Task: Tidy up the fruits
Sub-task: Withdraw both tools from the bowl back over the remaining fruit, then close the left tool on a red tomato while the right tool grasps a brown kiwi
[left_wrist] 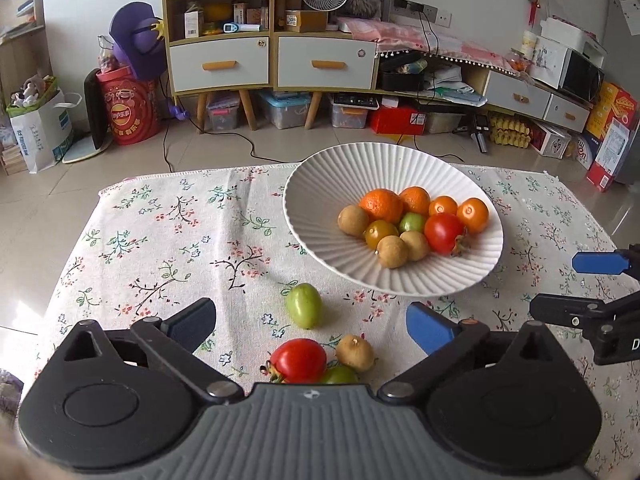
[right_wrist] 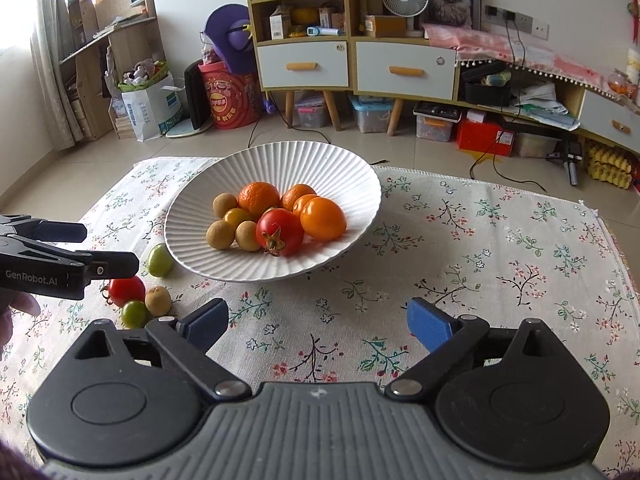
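both the left gripper and right gripper gape wide, empty. 4 small fruits lie beside the bowl; the red tomato looks soft and smooth, so pinch its middle gently.

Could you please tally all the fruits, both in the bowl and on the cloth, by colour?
Orange fruits: 4, all in the bowl
Brown fruits: 4
Green fruits: 3
Red tomatoes: 2
Yellow fruit: 1
Total: 14
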Demonstrator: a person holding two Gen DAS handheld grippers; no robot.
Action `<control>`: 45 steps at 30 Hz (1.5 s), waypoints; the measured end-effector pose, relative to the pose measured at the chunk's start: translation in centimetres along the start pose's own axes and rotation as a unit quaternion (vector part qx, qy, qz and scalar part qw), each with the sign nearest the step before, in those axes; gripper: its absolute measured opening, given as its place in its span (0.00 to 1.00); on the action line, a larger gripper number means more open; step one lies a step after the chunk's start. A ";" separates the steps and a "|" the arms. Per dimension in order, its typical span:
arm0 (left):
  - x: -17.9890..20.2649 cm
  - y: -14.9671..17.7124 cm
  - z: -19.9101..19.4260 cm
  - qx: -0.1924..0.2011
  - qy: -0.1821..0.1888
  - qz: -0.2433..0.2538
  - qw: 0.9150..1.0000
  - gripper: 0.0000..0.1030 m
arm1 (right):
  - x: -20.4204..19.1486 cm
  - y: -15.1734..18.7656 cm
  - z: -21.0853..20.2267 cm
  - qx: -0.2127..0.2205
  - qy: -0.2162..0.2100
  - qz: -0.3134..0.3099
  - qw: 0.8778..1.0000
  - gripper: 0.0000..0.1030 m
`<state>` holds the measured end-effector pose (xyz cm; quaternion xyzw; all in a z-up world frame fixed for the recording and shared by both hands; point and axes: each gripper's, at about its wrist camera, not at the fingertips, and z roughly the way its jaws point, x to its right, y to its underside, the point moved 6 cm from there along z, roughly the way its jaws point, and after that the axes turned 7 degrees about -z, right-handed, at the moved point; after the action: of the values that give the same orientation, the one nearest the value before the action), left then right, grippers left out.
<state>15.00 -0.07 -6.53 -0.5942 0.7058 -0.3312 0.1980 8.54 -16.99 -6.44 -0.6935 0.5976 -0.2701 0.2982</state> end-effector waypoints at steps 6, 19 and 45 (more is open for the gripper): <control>-1.0 1.5 -0.4 -0.016 -0.005 0.015 1.000 0.93 | -1.2 1.0 0.0 -0.012 -0.011 -0.019 1.000 0.95; -3.5 4.0 -0.5 -0.040 -0.015 0.026 0.999 0.93 | -4.2 2.0 0.6 -0.030 -0.029 -0.051 0.998 0.96; -3.7 4.0 2.1 -0.007 0.029 0.069 0.997 0.68 | -7.5 2.5 4.1 -0.053 -0.017 -0.094 0.994 0.95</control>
<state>14.38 3.29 -11.26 -0.5355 0.7527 -0.3291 0.1959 8.80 -9.47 -11.24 -0.7658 0.5381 -0.2534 0.2447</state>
